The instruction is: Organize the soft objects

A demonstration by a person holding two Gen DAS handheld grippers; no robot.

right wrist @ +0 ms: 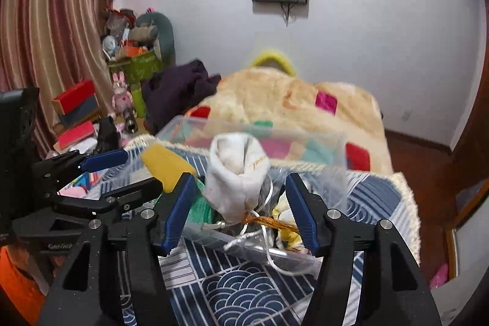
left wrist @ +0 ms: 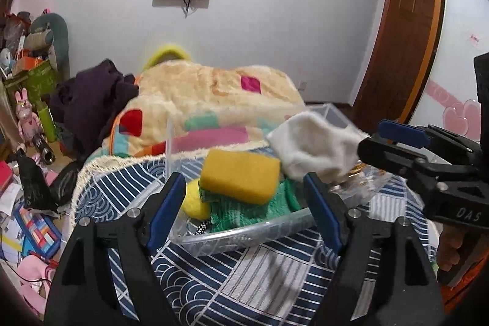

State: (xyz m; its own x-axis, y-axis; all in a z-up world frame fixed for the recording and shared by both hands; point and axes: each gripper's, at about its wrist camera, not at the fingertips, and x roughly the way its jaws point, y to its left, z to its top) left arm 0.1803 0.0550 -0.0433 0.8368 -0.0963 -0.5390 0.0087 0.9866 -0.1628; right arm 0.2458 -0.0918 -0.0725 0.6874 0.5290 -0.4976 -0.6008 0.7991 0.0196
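Note:
A clear plastic bin [left wrist: 244, 234] sits on the blue patterned bedspread. In it lie a yellow sponge [left wrist: 241, 174], a green mesh cloth [left wrist: 253, 211] and a yellow ball [left wrist: 194, 200]. A white sock [left wrist: 311, 148] hangs blurred over the bin's right side, just off the tips of my right gripper [left wrist: 371, 133]; it also shows in the right wrist view [right wrist: 237, 179]. My left gripper [left wrist: 244, 210] is open in front of the bin and empty. My right gripper [right wrist: 241, 210] is open, with the white sock in the air between and beyond its fingers.
A second clear bin [left wrist: 334, 115] stands behind on the bed. A cream patchwork blanket [left wrist: 214, 93] and dark clothes [left wrist: 91, 100] are piled further back. A clear bag with cords [right wrist: 259, 231] lies in the bin. Clutter covers the floor on the left [left wrist: 24, 219].

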